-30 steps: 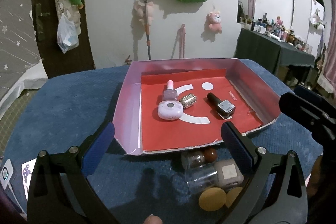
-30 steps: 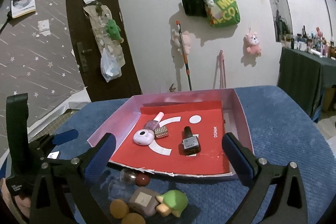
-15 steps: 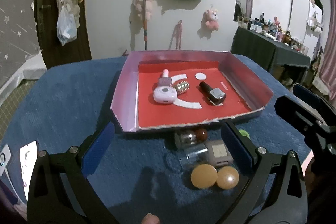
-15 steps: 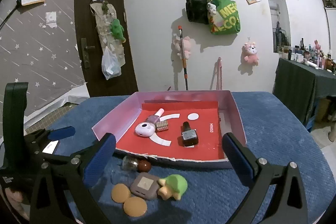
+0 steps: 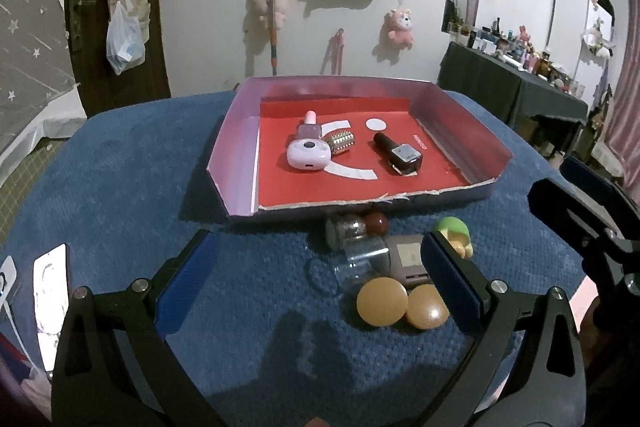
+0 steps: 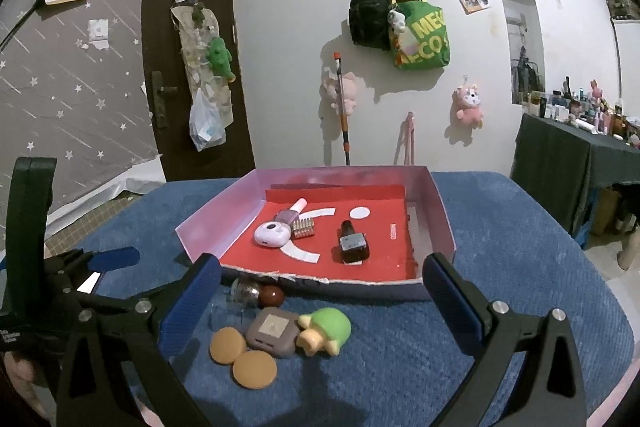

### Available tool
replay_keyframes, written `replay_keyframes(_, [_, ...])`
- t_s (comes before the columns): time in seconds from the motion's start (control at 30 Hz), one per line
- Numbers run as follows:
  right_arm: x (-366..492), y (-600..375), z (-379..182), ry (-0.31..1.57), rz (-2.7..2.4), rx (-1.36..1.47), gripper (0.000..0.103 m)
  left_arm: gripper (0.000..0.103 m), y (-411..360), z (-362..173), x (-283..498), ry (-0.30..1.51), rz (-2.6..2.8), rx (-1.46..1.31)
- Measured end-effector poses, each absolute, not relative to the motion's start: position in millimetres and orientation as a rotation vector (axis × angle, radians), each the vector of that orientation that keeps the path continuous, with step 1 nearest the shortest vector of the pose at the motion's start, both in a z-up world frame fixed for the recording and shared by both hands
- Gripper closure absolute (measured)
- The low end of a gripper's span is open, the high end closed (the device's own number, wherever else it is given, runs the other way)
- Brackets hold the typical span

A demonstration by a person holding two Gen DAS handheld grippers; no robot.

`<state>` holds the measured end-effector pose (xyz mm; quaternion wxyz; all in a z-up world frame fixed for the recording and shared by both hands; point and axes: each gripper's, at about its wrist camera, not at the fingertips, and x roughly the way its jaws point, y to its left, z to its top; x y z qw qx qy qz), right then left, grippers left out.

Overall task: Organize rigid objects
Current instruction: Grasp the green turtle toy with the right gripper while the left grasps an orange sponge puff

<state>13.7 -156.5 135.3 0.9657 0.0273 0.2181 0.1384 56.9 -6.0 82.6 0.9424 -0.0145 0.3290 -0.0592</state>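
Clearly both pairs of tongs hang above the blue-covered surface with nothing in them: the left tongs stand wide apart, and the right tongs are just as widely spread, each framing the loose pile between its blue pads.

That pile sits on the cloth just outside the near wall of the shallow red-lined tray. It holds two tan discs touching each other, a grey square case beside them, a green turtle toy against the case, a small clear jar lying on its side, and a small glass bottle with a brown cap nearest the tray.

Inside the tray lie a pink nail polish bottle, a white rounded case touching it, a studded metallic roller and a dark nail polish bottle, spaced apart from the others.

My reading is that the tray is the collection point and about half the items remain outside it. Holding both tongs high and spread probably serves to choose the next piece; the turtle toy, standing free on the right edge, looks easiest for the right tongs, while the flat discs may slip.
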Motion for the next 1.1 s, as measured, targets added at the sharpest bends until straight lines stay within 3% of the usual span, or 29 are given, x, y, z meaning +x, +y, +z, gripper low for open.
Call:
replay_keyframes(0.27, [9,-157,125,0.480,0.281,0.062,0.000,0.000,0,73,49,0.688,-0.124,-0.054])
replay_keyframes(0.6, [11,-157,104,0.552,0.277,0.058,0.015,0.001,-5,59,44,0.716,-0.146,-0.044])
replay_keyframes(0.97, [23,-160,86,0.640,0.271,0.066,0.033,0.024,-12,39,51,0.793,-0.183,-0.059])
replay_keyframes(1.1, [29,-161,80,0.671,0.269,0.078,0.034,0.029,-12,33,53,0.820,-0.206,-0.077])
